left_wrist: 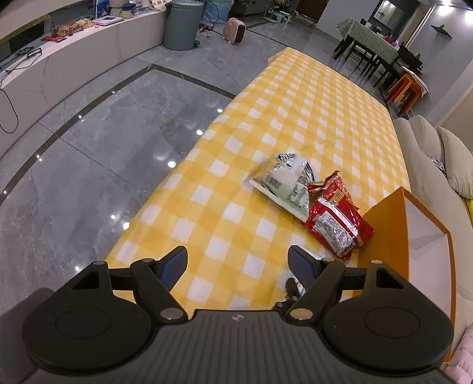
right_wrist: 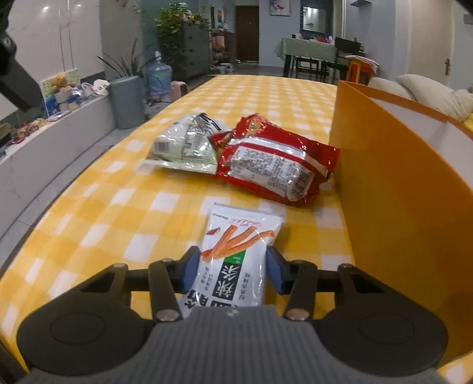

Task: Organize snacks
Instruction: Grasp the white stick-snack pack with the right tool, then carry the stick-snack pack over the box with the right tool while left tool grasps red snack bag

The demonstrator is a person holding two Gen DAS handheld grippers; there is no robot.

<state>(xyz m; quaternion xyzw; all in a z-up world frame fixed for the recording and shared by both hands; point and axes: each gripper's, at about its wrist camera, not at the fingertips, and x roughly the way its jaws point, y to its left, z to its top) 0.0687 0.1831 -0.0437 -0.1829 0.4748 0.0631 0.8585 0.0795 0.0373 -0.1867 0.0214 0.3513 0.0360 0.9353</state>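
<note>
In the right wrist view a white snack pack (right_wrist: 241,233) printed with orange sticks lies flat on the yellow checked tablecloth (right_wrist: 118,212). My right gripper (right_wrist: 233,265) is shut on its near half, a blue pad against each side. Beyond it a red snack bag (right_wrist: 275,165) lies partly over a pale green-white bag (right_wrist: 183,144), beside the orange box (right_wrist: 384,165). In the left wrist view my left gripper (left_wrist: 238,260) hovers open over the cloth with nothing between its fingers. The red bag (left_wrist: 337,221) and the pale bag (left_wrist: 288,181) lie ahead to its right, next to the orange box (left_wrist: 384,233).
The table's left edge drops to a glossy grey floor (left_wrist: 88,165). A beige sofa (left_wrist: 425,153) runs along the right side behind the box. A grey bin (left_wrist: 183,23) and a low white ledge (left_wrist: 74,59) stand far left. A small dark object (left_wrist: 291,288) lies under my left gripper's right finger.
</note>
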